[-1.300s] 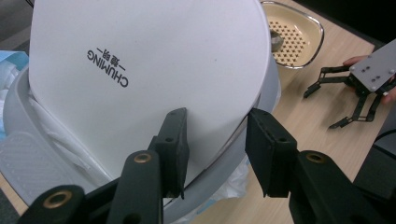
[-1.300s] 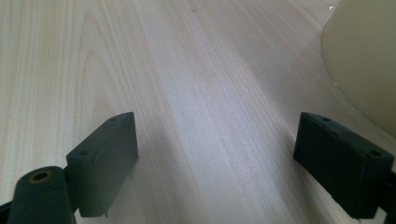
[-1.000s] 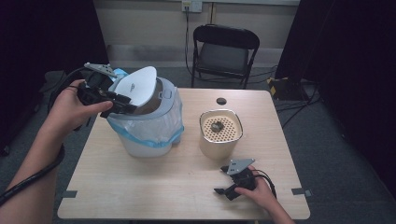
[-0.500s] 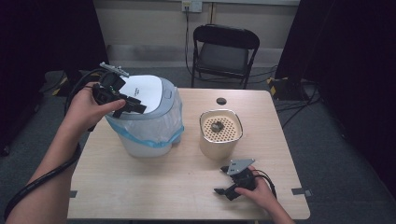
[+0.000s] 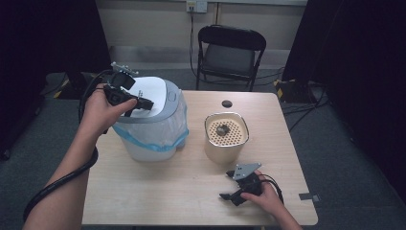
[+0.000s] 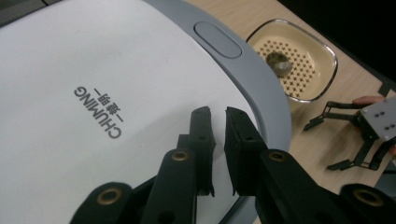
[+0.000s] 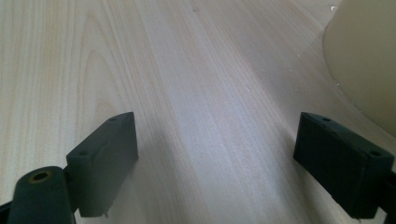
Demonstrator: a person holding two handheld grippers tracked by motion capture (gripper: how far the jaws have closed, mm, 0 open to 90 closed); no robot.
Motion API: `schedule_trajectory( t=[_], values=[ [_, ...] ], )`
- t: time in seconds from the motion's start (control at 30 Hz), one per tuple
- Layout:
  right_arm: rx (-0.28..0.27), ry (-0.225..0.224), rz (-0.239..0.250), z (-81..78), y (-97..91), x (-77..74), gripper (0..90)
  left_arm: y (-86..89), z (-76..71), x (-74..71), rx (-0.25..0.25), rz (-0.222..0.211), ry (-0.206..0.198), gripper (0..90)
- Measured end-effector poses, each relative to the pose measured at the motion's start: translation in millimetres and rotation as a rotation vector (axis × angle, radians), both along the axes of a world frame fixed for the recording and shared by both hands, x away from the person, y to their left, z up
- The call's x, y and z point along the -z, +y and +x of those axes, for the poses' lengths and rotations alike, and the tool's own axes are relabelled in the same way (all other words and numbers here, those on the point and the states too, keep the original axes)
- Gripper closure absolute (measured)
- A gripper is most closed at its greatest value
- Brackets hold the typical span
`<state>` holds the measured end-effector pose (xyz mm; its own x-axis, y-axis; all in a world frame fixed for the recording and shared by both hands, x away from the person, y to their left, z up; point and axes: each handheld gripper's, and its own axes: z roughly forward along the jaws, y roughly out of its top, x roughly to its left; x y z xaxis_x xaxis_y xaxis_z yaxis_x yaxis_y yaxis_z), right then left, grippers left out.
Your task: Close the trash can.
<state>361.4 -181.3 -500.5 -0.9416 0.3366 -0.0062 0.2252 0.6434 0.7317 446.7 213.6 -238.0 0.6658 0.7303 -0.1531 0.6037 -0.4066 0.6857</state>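
Pressing down on the white lid (image 6: 93,93) of the lidded trash bin (image 5: 153,129), which stands toward the counter's (image 5: 182,191) left edge with a blue-edged liner folded over its rim, looks like the step in hand. The left gripper (image 6: 217,140) hangs just above the lid's front rim, its fingers (image 6: 201,135) nearly clenched and grasping nothing. To seat the lid well, push flat near the grey rim (image 6: 266,93), short of the oval release button (image 6: 217,40). Near the middle stands a cream perforated canister (image 5: 226,136) with a small dark lump (image 5: 221,129) on top. By the near edge the right gripper (image 5: 238,186) rests, fingers released wide over bare wood.
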Motion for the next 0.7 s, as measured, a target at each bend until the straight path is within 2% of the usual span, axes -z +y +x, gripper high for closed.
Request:
schedule_trajectory(
  t=[0.03,0.07,0.1,0.17,0.3,0.37,0.4,0.43,0.5,0.53,0.6,0.63,0.67,0.7],
  values=[
    [0.0,0.0,0.0,0.0,0.0,0.0,12.7,0.0,0.0,0.0,0.0,0.0,0.0,83.1],
    [-0.002,0.001,0.0,-0.1,0.0,0.0,12.7,-0.4,0.4,3.1,0.021,-0.033,0.023,84.4],
    [-0.002,0.001,0.0,-0.2,-0.1,0.0,12.7,-1.0,1.2,6.3,0.031,-0.069,0.043,89.7],
    [-0.003,0.001,0.0,-0.4,-0.1,0.0,12.7,-4.6,1.0,7.8,0.041,-0.079,0.047,90.0],
    [-0.003,0.002,-0.001,-0.5,-0.1,0.0,12.7,-15.2,0.0,3.9,0.064,-0.018,0.047,90.0],
    [-0.003,0.001,-0.001,-0.4,-0.1,0.0,12.7,-19.3,-1.0,0.8,0.067,0.021,0.034,90.0],
    [-0.004,0.001,-0.001,-0.4,-0.1,0.0,12.7,-19.3,-1.0,0.8,0.067,0.021,0.034,89.3],
    [-0.003,0.001,-0.001,-0.5,-0.1,0.0,12.7,-20.2,-1.8,-2.0,0.06,0.034,0.021,85.4],
    [-0.002,0.005,-0.001,-0.7,-0.1,-0.1,12.7,-21.3,-3.1,-4.5,0.067,0.029,0.01,70.2],
    [-0.002,0.004,-0.001,-0.6,-0.1,-0.1,12.7,-22.1,-4.2,-5.9,0.06,0.043,0.0,64.2],
    [-0.003,0.003,-0.001,-0.5,-0.1,-0.1,12.7,-21.9,-4.1,-6.1,0.06,0.053,-0.007,63.7],
    [-0.004,0.004,-0.001,-0.6,-0.2,-0.1,12.7,-19.2,-2.4,-7.0,0.036,0.078,-0.031,63.7],
    [-0.004,0.003,-0.001,-0.5,-0.2,-0.1,12.7,-19.2,-2.4,-7.0,0.036,0.078,-0.031,63.7],
    [-0.004,0.003,-0.001,-0.5,-0.2,-0.1,12.7,-16.4,1.1,-6.0,0.013,0.079,-0.054,63.7]
  ],
)
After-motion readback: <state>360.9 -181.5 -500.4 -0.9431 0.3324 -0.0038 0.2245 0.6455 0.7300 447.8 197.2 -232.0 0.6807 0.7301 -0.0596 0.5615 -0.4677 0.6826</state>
